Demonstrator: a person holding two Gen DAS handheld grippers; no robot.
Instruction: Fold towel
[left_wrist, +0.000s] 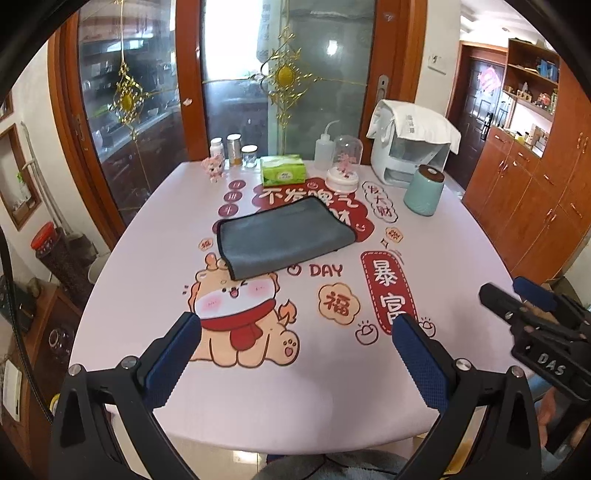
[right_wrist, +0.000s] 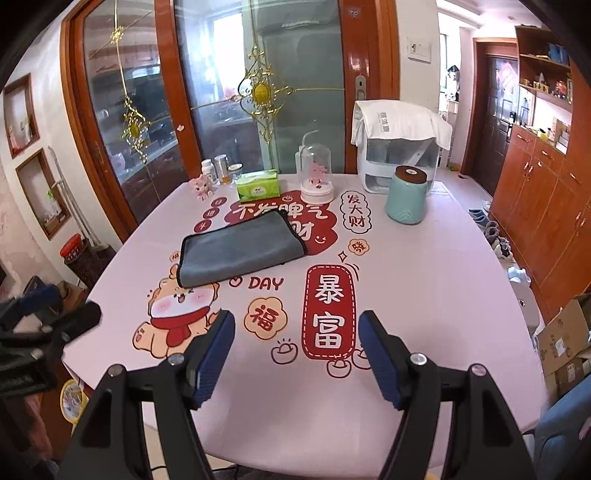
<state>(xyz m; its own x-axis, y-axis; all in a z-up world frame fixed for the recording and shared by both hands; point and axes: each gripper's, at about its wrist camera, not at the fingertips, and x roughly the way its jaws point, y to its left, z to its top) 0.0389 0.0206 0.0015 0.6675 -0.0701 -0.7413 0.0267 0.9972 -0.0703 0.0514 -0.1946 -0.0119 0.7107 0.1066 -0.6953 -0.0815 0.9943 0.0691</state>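
Note:
A grey towel (left_wrist: 280, 236) with a dark hem lies folded flat near the middle of the pink printed table (left_wrist: 332, 387); it also shows in the right wrist view (right_wrist: 240, 248). My left gripper (left_wrist: 295, 325) is open and empty, held above the table's near edge, well short of the towel. My right gripper (right_wrist: 295, 325) is open and empty, above the near right part of the table (right_wrist: 424, 295). The right gripper also shows at the right of the left wrist view (left_wrist: 517, 295), and the left gripper at the left of the right wrist view (right_wrist: 55, 310).
At the table's far edge stand small jars (left_wrist: 232, 149), a pink figurine (left_wrist: 214, 168), a green tissue pack (left_wrist: 282, 170), a squeeze bottle (left_wrist: 323, 147), a glass dome (left_wrist: 345, 162), a teal canister (left_wrist: 424, 192) and a white appliance under a cloth (left_wrist: 410, 147). Glass doors stand behind; wooden cabinets right.

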